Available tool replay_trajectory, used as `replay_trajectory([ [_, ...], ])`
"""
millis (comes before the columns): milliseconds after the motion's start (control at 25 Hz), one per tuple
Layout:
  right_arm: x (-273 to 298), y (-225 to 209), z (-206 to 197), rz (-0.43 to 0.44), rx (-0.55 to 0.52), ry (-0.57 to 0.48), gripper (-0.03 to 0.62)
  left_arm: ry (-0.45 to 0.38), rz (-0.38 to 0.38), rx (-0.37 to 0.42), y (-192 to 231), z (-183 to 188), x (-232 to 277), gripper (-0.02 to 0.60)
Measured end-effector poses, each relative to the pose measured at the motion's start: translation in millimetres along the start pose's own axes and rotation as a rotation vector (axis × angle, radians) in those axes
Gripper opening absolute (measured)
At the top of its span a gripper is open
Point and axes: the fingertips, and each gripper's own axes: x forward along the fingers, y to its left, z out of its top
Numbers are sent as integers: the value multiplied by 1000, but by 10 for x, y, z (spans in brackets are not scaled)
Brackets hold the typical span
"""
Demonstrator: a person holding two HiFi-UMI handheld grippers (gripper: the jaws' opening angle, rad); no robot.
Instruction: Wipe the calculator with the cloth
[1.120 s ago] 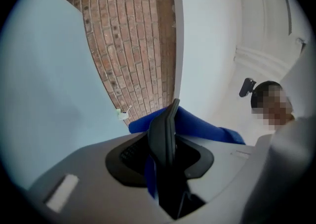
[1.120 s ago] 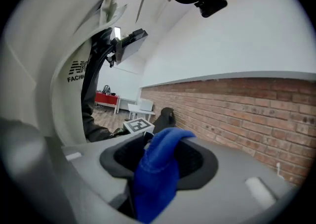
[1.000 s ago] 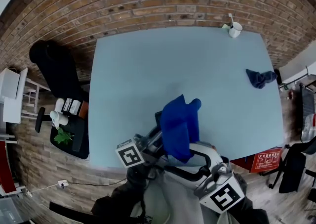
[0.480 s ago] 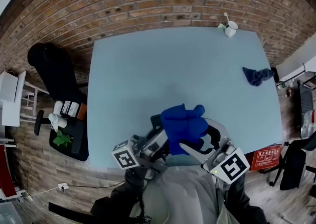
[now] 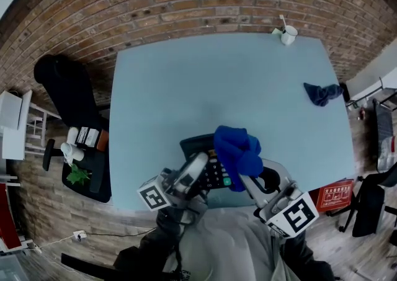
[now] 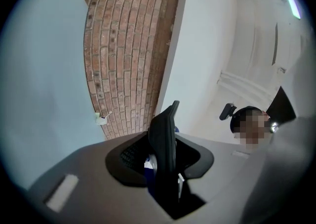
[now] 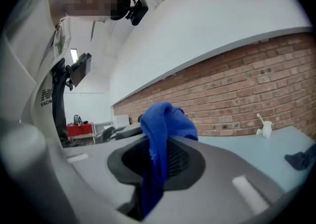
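Observation:
A dark calculator (image 5: 203,160) is held off the light blue table (image 5: 217,81) near its front edge, keys facing up. My left gripper (image 5: 197,167) is shut on its near end; in the left gripper view the calculator (image 6: 165,129) stands edge-on between the jaws of that gripper (image 6: 166,161). A bright blue cloth (image 5: 237,149) bunches over the calculator's right side. My right gripper (image 5: 244,175) is closing its jaws on the cloth. In the right gripper view the cloth (image 7: 165,124) hangs pinched in the slot of the right gripper (image 7: 155,171).
A white cup (image 5: 288,36) stands at the table's far right corner. A dark blue rag (image 5: 322,93) lies at the right edge. A black chair (image 5: 65,87) stands left of the table and a red box (image 5: 332,198) lies on the floor at the right.
The right gripper came in from the lower right and closed on the blue cloth. The cloth slid right off the calculator, whose keys now show. The left gripper rose slightly.

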Motion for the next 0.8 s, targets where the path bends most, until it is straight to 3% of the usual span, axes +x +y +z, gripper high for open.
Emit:
replay_trajectory([
  [120,-92,87,-150,87,145,1,57,-39,-24,-65,-29,40,-23,133],
  [240,-154,179,-213,136,147,39,55,-41,-42,-85,-44,76,-34,132],
  [320,-116,50,-85,106,155,-9,55,-12,-59,-90,-64,30,-14,132],
  [440,-41,-400,232,-12,263,-165,55,61,-84,-72,-95,-170,31,132],
  [520,22,-605,290,-44,348,-206,55,88,-103,-72,-149,-298,91,132],
  [600,53,-627,190,23,472,-200,54,85,-108,-80,-146,-329,93,132],
  [680,49,-461,-10,170,606,-161,54,39,-126,-125,-142,-235,58,132],
  [800,28,9,-322,396,722,-89,54,-35,-169,-196,-201,-41,67,132],
])
